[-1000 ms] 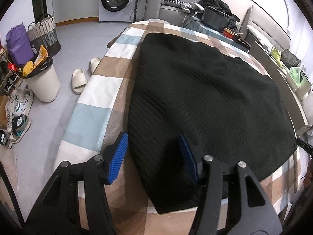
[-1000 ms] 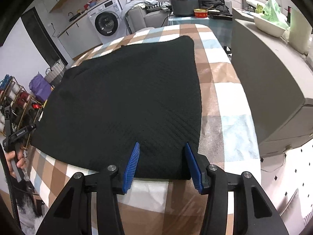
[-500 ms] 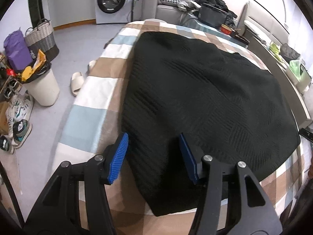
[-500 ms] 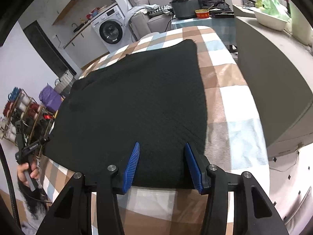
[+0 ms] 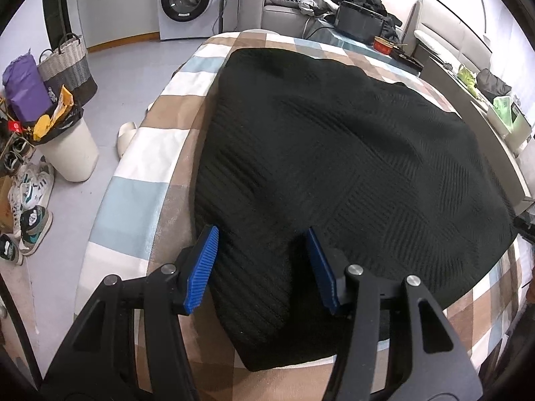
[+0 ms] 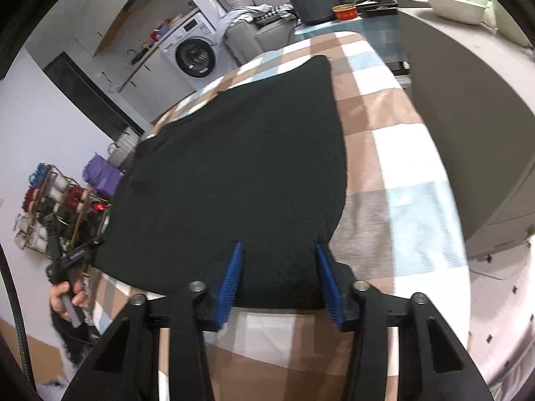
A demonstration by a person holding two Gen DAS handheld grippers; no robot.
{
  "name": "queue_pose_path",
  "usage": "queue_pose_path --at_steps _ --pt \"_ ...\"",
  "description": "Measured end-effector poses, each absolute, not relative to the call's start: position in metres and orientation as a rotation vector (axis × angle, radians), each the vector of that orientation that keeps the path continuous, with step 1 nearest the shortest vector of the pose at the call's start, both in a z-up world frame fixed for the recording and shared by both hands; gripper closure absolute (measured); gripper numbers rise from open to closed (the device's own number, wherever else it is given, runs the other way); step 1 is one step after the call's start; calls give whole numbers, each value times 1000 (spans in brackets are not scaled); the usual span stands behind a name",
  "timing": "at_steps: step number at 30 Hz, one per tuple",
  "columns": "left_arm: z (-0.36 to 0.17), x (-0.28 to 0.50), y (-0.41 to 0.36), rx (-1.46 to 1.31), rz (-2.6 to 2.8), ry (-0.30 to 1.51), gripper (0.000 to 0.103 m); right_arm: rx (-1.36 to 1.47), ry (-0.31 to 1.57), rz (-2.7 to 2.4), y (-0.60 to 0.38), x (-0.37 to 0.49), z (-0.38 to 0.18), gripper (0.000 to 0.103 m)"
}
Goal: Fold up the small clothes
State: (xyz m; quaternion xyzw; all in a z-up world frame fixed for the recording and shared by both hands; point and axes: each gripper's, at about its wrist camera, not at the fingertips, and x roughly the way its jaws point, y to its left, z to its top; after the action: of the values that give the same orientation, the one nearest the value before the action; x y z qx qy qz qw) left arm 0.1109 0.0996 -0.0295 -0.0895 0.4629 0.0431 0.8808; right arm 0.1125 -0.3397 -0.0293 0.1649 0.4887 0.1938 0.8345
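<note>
A black knitted garment (image 5: 334,153) lies spread flat over a checked tablecloth (image 5: 140,163); it also shows in the right wrist view (image 6: 240,173). My left gripper (image 5: 262,267) is open, its blue pads straddling the garment's near left corner. My right gripper (image 6: 279,280) is open, its pads straddling the garment's near right corner at the hem. Neither pair of pads has closed on the cloth. The left gripper, held by a hand, also shows in the right wrist view (image 6: 72,260).
The checked cloth (image 6: 394,167) covers a table. A white bin (image 5: 68,147), a woven basket (image 5: 67,63), shoes (image 5: 31,207) and a slipper stand on the floor at left. A washing machine (image 5: 185,3) and a sofa are beyond. A grey counter (image 6: 468,127) flanks the right.
Both grippers have moved forward and lower over the garment's near corners. The garment's left corner now lies further between the left pads. Both stay open.
</note>
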Motion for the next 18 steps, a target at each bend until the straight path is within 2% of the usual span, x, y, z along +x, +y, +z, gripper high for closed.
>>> queue_pose_path --at_steps 6,10,11,12,13,14,15,18 --pt "-31 112 101 -192 88 964 52 447 952 504 -348 103 -11 61" --pt "-33 113 101 -187 90 964 51 370 1027 411 -341 108 -27 61" --pt "-33 112 100 -186 90 964 51 352 1032 400 -337 109 -30 62" --pt "-33 113 101 -185 89 963 51 329 1031 391 -334 109 -31 70" --pt "-33 113 100 -186 89 963 51 287 1014 382 -327 108 -31 73" --pt "-34 113 101 -185 89 963 51 253 998 376 -321 106 -30 83" --pt "-33 113 101 -185 89 964 51 225 989 369 -317 105 -29 87" --pt "-34 113 101 -186 87 964 51 140 996 326 -308 104 -24 91"
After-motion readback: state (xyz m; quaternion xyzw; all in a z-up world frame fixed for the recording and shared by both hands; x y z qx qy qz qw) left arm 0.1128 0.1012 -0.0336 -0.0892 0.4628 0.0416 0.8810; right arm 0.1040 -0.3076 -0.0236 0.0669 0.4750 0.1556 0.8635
